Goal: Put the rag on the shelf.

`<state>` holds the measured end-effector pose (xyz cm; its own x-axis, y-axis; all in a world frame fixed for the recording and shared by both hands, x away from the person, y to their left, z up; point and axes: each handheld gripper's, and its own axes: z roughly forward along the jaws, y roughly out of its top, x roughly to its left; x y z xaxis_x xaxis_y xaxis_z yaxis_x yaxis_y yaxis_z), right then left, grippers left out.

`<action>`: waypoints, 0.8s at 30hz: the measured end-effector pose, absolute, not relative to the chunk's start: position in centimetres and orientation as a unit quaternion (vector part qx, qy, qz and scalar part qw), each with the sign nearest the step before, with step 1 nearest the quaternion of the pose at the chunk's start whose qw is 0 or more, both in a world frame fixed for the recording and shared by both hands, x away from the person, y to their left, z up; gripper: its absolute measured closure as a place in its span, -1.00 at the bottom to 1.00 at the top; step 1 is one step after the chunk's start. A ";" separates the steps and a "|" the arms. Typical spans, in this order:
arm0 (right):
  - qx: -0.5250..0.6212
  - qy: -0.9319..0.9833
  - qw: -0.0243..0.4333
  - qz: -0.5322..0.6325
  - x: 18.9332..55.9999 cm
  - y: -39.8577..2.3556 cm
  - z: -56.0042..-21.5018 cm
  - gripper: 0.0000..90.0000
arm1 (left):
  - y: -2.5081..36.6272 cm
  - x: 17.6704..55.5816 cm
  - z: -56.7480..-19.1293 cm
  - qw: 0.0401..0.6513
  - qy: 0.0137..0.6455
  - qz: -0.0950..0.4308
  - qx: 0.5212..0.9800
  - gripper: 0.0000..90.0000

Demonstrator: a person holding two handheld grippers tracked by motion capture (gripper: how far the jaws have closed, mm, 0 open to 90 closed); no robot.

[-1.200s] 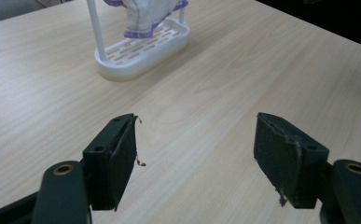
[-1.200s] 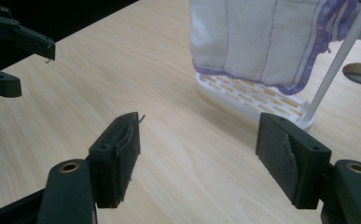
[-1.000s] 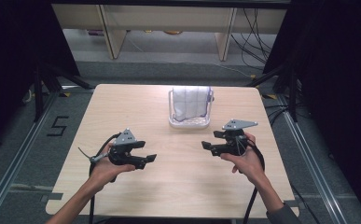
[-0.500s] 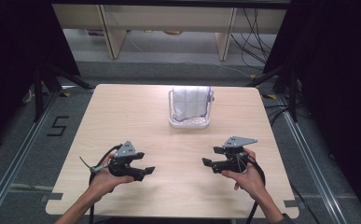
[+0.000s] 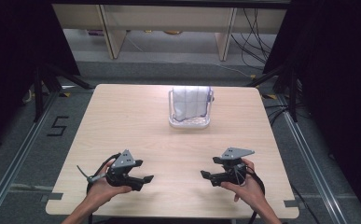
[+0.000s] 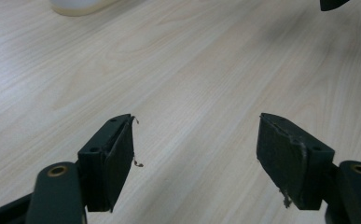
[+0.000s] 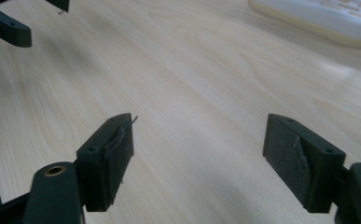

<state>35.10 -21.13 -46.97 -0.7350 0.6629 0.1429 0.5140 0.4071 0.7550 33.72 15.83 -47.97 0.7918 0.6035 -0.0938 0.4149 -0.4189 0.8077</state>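
My left hand-held gripper (image 5: pixel 141 179) sits low over the near left of the worktop (image 5: pixel 122 121), jaws spread wide, nothing between them. Far center there's a white rack (image 5: pixel 190 122) with a cloth (image 5: pixel 190 101) draped in it. Right hand-held gripper (image 5: pixel 208 176) near right, same deal: wide open, empty.

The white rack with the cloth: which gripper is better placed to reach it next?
Right, though only slightly. The right gripper sits closer to the rack than the left gripper, which lies farther off to the side. Both have open, empty jaws, so either could probably do it.
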 end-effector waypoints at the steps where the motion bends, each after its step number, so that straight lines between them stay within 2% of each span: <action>1: 0.353 0.838 0.090 0.408 34.8 -21.1 -47.2 -0.53 | 15.9 33.4 -48.0 0.434 0.295 0.107 0.844 -0.42; 6: 0.346 0.839 0.083 0.411 34.3 -21.1 -47.7 -0.57 | 16.0 32.9 -48.3 0.425 0.295 0.110 0.849 -0.43; 7: 0.352 0.841 0.088 0.402 33.7 -21.3 -48.0 -0.59 | 15.8 32.6 -48.5 0.439 0.306 0.102 0.838 -0.43; 13: 0.352 0.847 0.089 0.389 32.9 -21.7 -48.6 -0.60 | 15.7 31.7 -49.1 0.435 0.305 0.087 0.843 -0.48; 19: 0.354 0.850 0.073 0.383 32.3 -21.9 -49.1 -0.63 | 15.6 31.0 -49.8 0.415 0.297 0.099 0.854 -0.53; 24: 0.349 0.853 0.077 0.381 32.0 -21.8 -49.2 -0.63 | 15.7 30.8 -50.1 0.404 0.295 0.099 0.860 -0.54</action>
<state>31.96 -21.83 -49.17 -0.7443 0.6543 0.1339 0.5364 0.4662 0.7035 30.82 15.68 -50.08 0.8068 0.5868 -0.0684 0.4272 -0.4994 0.7538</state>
